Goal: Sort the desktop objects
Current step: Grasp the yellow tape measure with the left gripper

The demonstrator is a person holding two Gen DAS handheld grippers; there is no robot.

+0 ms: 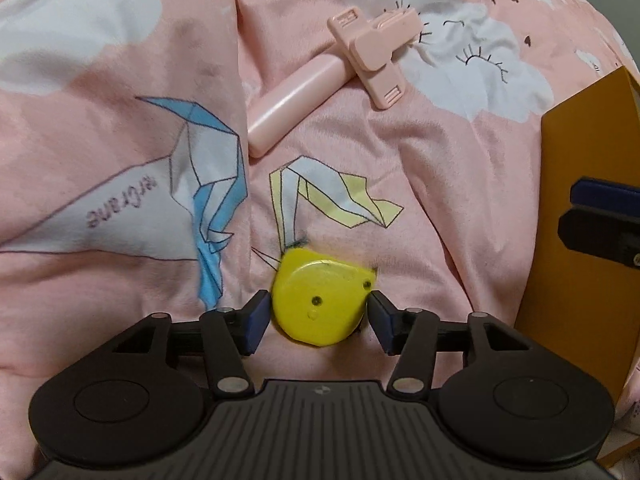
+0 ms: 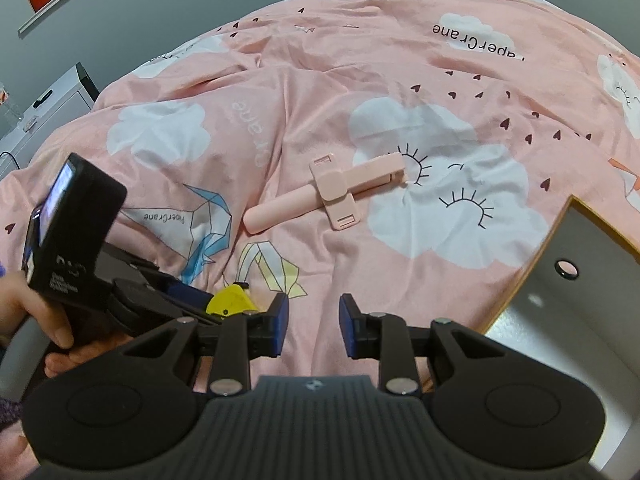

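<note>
A small yellow rounded case (image 1: 320, 300) lies on the pink bedspread (image 1: 420, 168), between the fingers of my left gripper (image 1: 318, 318). The blue pads stand right at its two sides without visibly pressing it, so the jaws are open around it. In the right wrist view the same yellow case (image 2: 231, 301) shows at lower left under the left tool. My right gripper (image 2: 312, 322) hovers over the bedspread (image 2: 360, 264), open, with nothing between its pads. A pink selfie stick with a phone clamp (image 1: 320, 80) lies farther up the bed, also visible as the pink selfie stick (image 2: 320, 192).
An open box with an orange-brown wall (image 1: 580, 208) stands at the right; its grey inside (image 2: 560, 320) has a round hole. A person's hand (image 2: 36, 312) holds the left tool. A white cabinet (image 2: 44, 108) and grey floor lie beyond the bed.
</note>
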